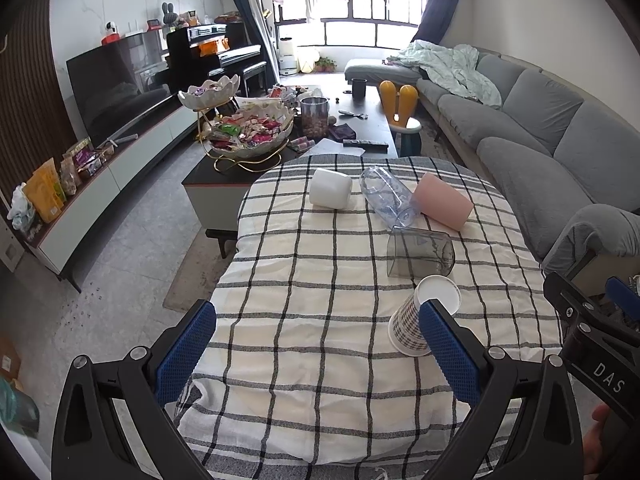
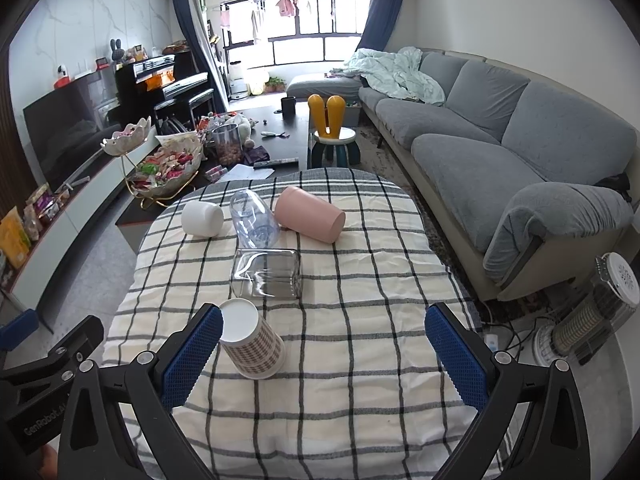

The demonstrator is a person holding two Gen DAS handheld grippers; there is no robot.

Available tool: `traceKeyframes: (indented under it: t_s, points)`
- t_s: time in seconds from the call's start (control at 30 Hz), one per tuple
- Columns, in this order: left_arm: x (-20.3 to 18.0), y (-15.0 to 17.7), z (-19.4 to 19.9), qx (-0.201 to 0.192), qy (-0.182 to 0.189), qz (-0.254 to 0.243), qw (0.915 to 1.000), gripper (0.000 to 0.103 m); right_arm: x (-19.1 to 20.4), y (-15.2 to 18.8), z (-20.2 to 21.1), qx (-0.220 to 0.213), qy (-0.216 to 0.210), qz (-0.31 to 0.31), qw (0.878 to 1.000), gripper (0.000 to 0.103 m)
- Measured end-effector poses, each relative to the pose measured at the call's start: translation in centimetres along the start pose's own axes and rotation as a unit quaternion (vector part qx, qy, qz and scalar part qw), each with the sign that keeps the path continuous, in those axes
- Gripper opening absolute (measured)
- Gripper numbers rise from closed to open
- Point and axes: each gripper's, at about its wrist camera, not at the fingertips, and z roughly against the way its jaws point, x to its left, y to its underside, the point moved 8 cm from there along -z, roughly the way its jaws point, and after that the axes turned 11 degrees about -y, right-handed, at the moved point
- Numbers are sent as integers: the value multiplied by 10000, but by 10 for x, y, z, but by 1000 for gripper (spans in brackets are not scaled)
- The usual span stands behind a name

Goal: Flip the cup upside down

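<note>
Both hand-held grippers (image 1: 316,342) (image 2: 324,344) hover spread above tablecloth (image 2: 360,280).

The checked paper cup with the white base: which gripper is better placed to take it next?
Probably right: the checked paper cup stands just beside the open right gripper, near its left finger; it lies outside the left gripper's fingers.

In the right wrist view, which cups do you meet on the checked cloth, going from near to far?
Plaid paper cup → clear square cup → far row: white cup, clear round cup and pink cup.
</note>
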Motion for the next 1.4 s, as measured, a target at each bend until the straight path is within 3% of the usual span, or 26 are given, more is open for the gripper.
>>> traceKeyframes:
  t_s: [1.4]
  points:
    - [2,0,-5,17,-18,48,10000,103,2,-3,-2,-12,-19,-46,10000,102]
